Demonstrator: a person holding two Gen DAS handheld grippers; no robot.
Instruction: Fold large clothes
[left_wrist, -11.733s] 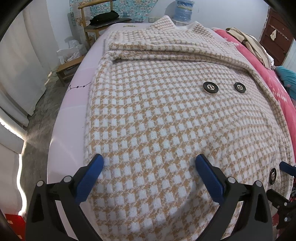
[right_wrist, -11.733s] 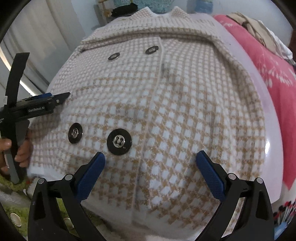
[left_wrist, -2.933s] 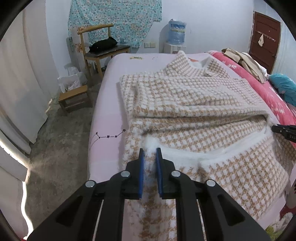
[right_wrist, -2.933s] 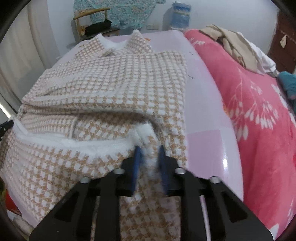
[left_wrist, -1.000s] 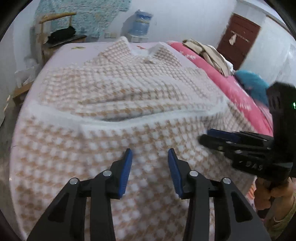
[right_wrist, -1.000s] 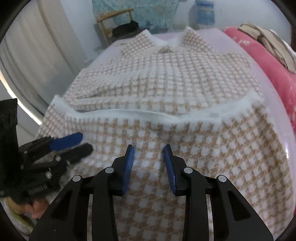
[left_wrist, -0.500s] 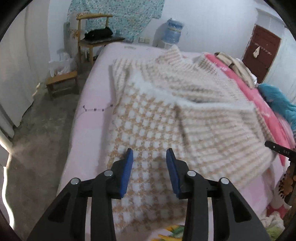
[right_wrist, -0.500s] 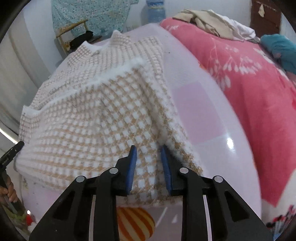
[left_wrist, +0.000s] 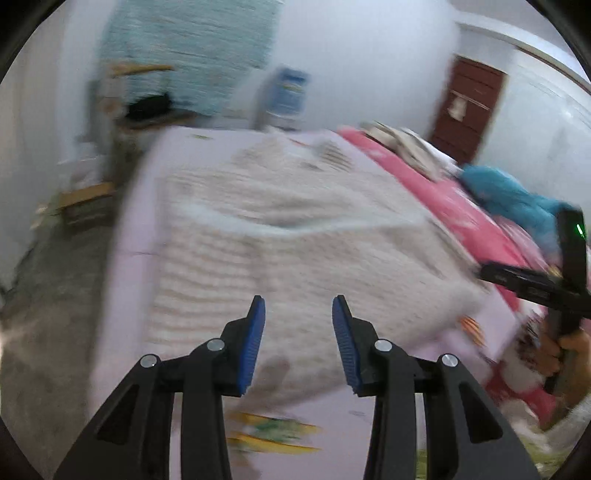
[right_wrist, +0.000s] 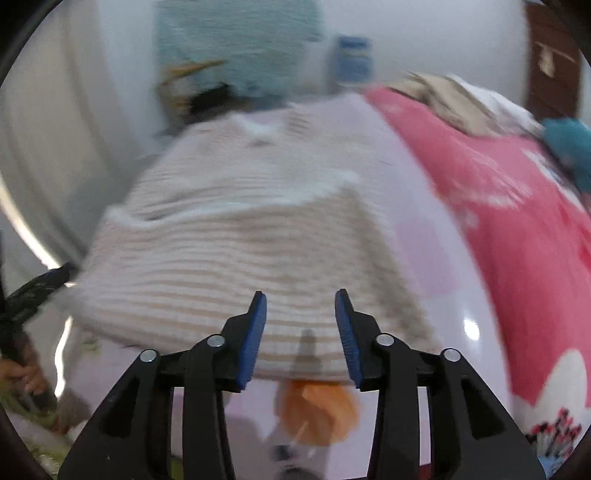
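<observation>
Your left gripper (left_wrist: 298, 345) and right gripper (right_wrist: 300, 336) both hover with fingers spread and empty over the near edge of the folded coat (left_wrist: 295, 243) on the bed (right_wrist: 436, 258); thick, soft and probably heavy, so pinch the layered near corners.

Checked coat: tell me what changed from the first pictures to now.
The checked coat lay flat with its buttons showing; its lower half is now folded up over the upper half, hiding them. Both grippers closed on the hem, then let go: the left gripper and right gripper are open, holding nothing. The coat stayed on the bed.
</observation>
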